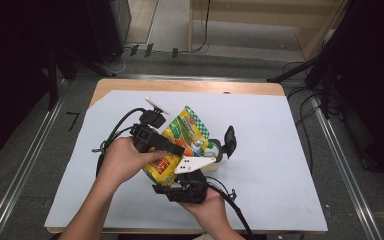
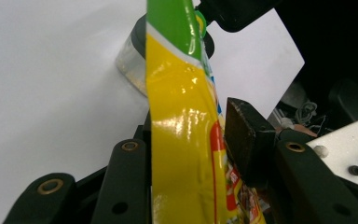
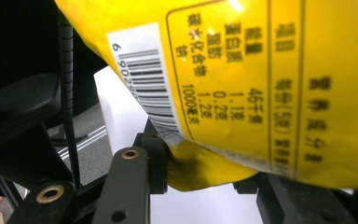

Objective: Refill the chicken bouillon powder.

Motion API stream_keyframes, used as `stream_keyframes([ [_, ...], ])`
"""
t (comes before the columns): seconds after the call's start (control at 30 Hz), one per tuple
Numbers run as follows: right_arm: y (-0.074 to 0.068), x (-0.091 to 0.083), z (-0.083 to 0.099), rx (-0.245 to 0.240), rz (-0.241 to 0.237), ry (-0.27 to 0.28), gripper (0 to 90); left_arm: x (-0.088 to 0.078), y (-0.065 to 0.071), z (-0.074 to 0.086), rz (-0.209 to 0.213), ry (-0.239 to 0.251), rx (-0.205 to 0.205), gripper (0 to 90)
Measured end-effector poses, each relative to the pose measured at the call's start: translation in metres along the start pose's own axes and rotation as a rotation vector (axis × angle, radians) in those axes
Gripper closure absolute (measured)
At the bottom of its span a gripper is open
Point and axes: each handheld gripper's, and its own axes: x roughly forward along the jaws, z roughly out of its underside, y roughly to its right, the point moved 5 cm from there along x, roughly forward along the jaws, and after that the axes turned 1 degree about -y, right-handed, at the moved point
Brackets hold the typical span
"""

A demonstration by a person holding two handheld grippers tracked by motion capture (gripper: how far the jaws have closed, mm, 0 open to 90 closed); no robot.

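Note:
A yellow and green snack bag (image 1: 180, 131) hangs upright over the white sheet, between both grippers. My left gripper (image 1: 176, 148) comes in from the left at the bag's middle. In the left gripper view the bag (image 2: 182, 121) stands edge-on between the jaws; the right pad (image 2: 242, 140) sits beside it and the other is hidden, so the grip looks loose. My right gripper (image 1: 167, 181) reaches up from below. In the right gripper view its jaws (image 3: 203, 175) pinch the crumpled bottom corner of the bag (image 3: 242, 84), below the barcode.
A clear jar with a dark lid (image 2: 130, 60) stands on the sheet behind the bag. A black upright object (image 1: 228, 140) is just right of it. The white sheet (image 1: 280, 150) covers the wooden table (image 1: 190, 86). Cables trail from both grippers toward the front edge.

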Motion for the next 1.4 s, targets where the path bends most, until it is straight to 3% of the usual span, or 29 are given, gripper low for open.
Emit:
stream_keyframes([
  [0.07, 0.0, 0.001, 0.001, 0.001, -0.001, -0.006, 66.0, 0.001, -0.001, 0.0, -0.006, -0.006, -0.001, 64.9],
  [0.17, -0.003, 0.005, 0.002, -0.033, 0.019, -0.034, 64.1, 0.006, 0.004, 0.001, -0.044, -0.023, 0.043, 70.2],
  [0.27, -0.003, 0.006, 0.003, -0.027, 0.014, -0.042, 64.1, 0.006, 0.007, 0.0, -0.069, -0.021, 0.059, 74.7],
  [0.67, -0.009, 0.01, 0.004, -0.129, 0.095, -0.096, 55.7, 0.003, 0.004, -0.002, -0.069, -0.006, 0.048, 81.7],
  [0.8, -0.008, 0.01, 0.004, -0.154, 0.116, -0.105, 62.3, 0.003, 0.004, -0.003, -0.06, -0.002, 0.047, 82.2],
  [1.07, -0.008, 0.006, -0.001, -0.104, 0.063, -0.049, 66.0, -0.001, 0.009, -0.006, -0.033, 0.049, 0.077, 79.4],
  [1.17, -0.007, 0.005, -0.002, -0.084, 0.043, -0.033, 66.2, -0.002, 0.01, -0.006, -0.014, 0.051, 0.071, 70.8],
  [1.4, -0.006, 0.002, -0.005, -0.062, 0.024, 0.0, 66.3, -0.007, 0.007, -0.003, -0.02, 0.038, 0.051, 68.2],
])
